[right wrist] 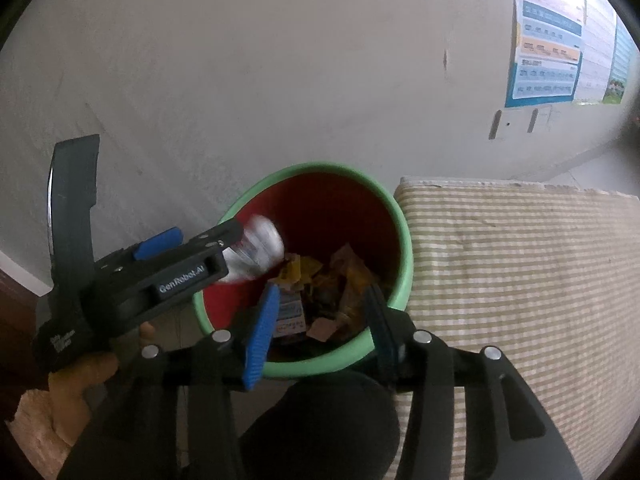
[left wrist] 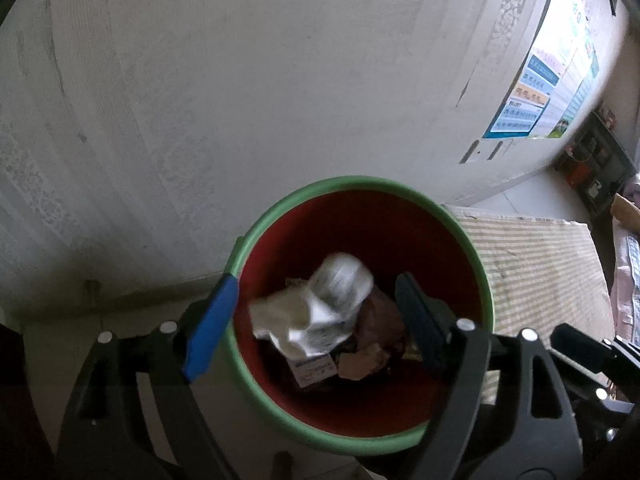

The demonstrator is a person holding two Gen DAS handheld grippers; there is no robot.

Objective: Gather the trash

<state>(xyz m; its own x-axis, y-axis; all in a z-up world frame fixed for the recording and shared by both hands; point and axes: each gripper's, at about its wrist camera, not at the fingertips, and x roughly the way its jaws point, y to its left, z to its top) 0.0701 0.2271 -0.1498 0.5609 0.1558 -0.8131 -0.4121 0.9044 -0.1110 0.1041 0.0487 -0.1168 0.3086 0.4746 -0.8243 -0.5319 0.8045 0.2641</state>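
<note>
The one clear piece of writing is "GenRobot.AI" in white on the black body of the left gripper (right wrist: 244,240), seen from the right wrist; a second white mark lower on its handle is too blurred to read. A white label with blue print (right wrist: 289,316) lies among the trash, its text too small to make out, and the poster (right wrist: 548,40) on the wall, far ahead and to the right of both grippers, shows coloured bands of unreadable text. Directly below and ahead of both grippers stands the bin (left wrist: 476,240), green-rimmed and red inside, against the pale wall (left wrist: 240,80); a striped mat (right wrist: 520,260) lies just to its right. The left gripper's jaws stand wide apart over the bin mouth, and a blurred white wrapper (left wrist: 340,280) shows between them without either pad touching it; whether it is falling or lying on the pile cannot be told. Its long axis runs roughly from the left pad up and away to the right. The right gripper (right wrist: 320,320) is also open with nothing between its blue pads, over the near rim. Brown and yellow wrappers (right wrist: 344,280) fill the bin's bottom. A hand (right wrist: 84,376) holds the left gripper's handle.
</note>
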